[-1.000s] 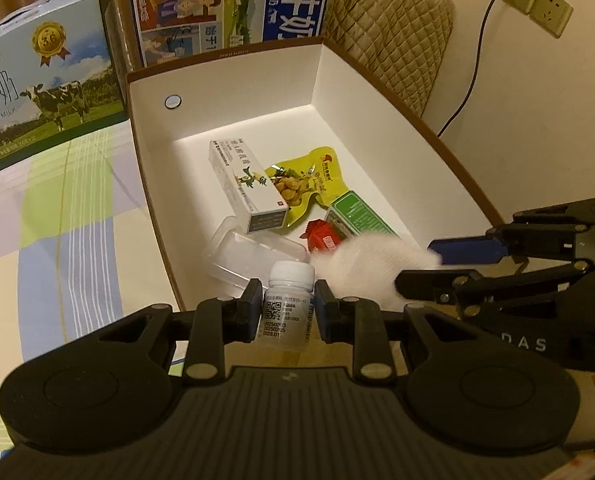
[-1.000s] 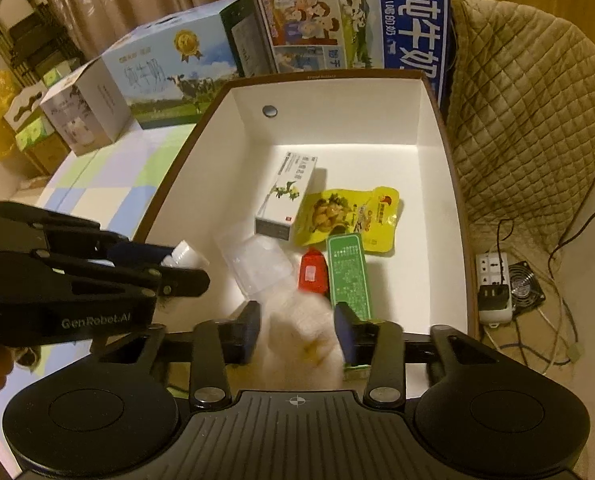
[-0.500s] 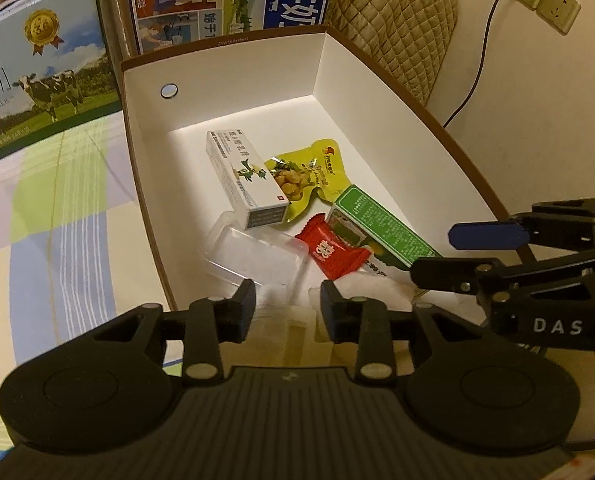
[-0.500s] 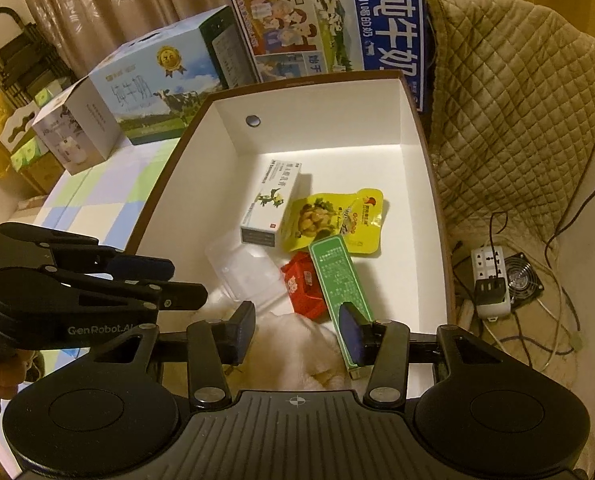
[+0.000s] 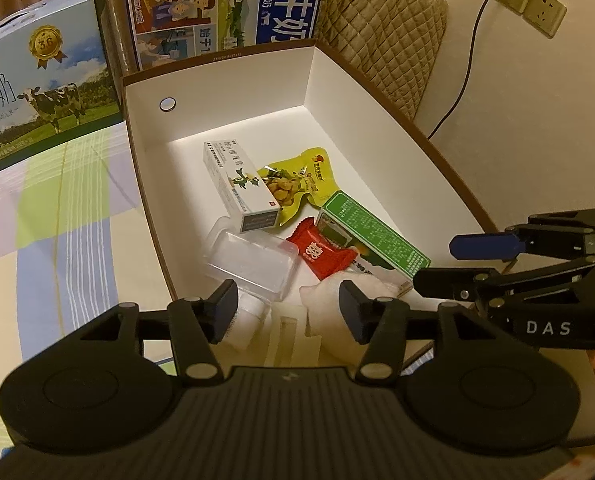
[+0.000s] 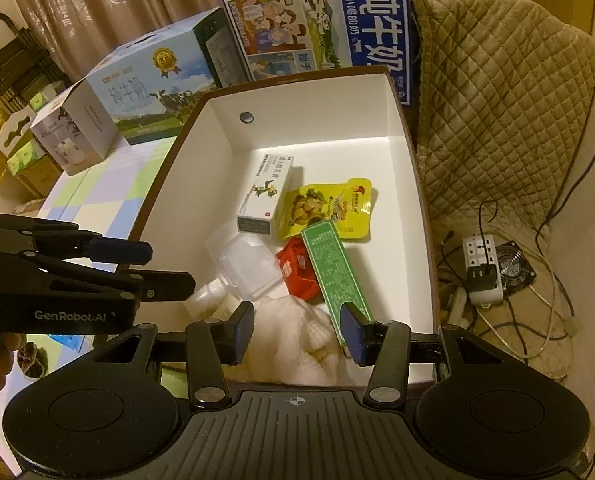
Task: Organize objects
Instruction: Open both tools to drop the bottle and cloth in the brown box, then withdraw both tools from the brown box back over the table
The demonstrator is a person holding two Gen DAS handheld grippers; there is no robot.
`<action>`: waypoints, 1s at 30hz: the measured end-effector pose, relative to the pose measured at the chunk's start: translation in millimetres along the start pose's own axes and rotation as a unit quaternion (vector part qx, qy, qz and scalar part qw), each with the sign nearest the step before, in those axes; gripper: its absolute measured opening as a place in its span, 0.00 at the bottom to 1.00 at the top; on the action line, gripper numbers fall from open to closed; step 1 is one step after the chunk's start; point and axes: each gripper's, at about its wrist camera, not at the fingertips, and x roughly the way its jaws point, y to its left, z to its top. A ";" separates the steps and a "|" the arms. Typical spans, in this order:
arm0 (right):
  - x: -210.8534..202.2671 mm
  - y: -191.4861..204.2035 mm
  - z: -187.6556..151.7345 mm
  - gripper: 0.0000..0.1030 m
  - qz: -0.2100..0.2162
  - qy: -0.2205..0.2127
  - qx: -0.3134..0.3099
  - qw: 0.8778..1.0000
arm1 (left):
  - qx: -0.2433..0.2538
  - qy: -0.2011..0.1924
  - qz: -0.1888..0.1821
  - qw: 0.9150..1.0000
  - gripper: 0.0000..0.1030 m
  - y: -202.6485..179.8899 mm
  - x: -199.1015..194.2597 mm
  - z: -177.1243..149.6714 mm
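Observation:
A white box with a brown rim [image 5: 437, 152] [image 6: 417, 184] holds a white medicine carton [image 5: 237, 184] [image 6: 265, 196], a yellow snack pouch [image 5: 297, 184] [image 6: 329, 208], a green carton [image 5: 373, 232] [image 6: 333, 268], a red sachet [image 5: 321, 252] [image 6: 295, 266] and a clear plastic case [image 5: 253, 264] [image 6: 245, 260]. A small white pill bottle [image 5: 249, 320] [image 6: 211, 300] lies at the near end beside a white fluffy cloth [image 5: 349, 300] [image 6: 297, 340]. My left gripper [image 5: 287, 312] is open and empty above the bottle. My right gripper [image 6: 297, 332] is open above the cloth.
Milk cartons [image 5: 45, 76] [image 6: 321, 20] stand behind and left of the box on a checked tablecloth [image 5: 57, 208]. A quilted chair [image 6: 497, 100] stands to the right. A power strip and cables [image 6: 481, 276] lie on the floor.
My left gripper opened and let the pill bottle drop into the box. My right gripper opened and released the white cloth. Both pulled back a little.

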 end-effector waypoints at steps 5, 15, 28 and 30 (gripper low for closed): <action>-7.1 1.7 -4.0 0.44 -0.001 -0.005 0.004 1.000 | -0.002 -0.003 0.001 1.000 0.49 -2.1 -8.4 -3.4; -26.2 13.7 -13.4 0.44 0.007 -0.024 0.018 1.000 | -0.006 -0.017 0.002 1.000 0.50 -4.1 -30.7 -12.3; -47.8 45.2 -40.7 0.44 0.028 -0.038 0.032 0.998 | -0.023 -0.044 0.002 0.999 0.67 6.2 -73.1 -42.9; -49.1 51.1 -47.4 0.44 0.033 -0.038 0.036 0.998 | -0.027 -0.046 0.005 0.999 0.70 10.6 -80.6 -51.6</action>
